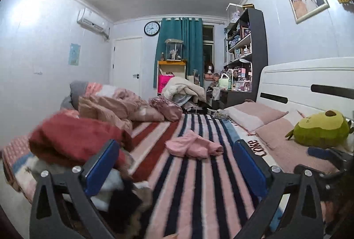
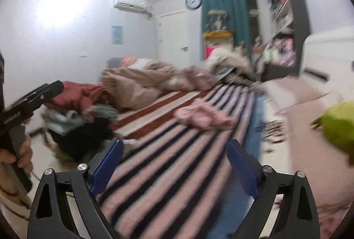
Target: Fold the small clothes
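Note:
A small pink garment lies crumpled on the striped bedspread, ahead of both grippers; it also shows in the right wrist view. My left gripper is open and empty, held above the bed short of the garment. My right gripper is open and empty, also short of the garment. The left gripper shows at the left edge of the right wrist view, held by a hand. A pile of clothes with a red garment on top sits at the bed's left edge, seen also in the right wrist view.
A rumpled pink-beige quilt lies at the far left of the bed. Pink pillows and a green avocado plush lie on the right by the white headboard. A dark shelf and cluttered desk stand beyond.

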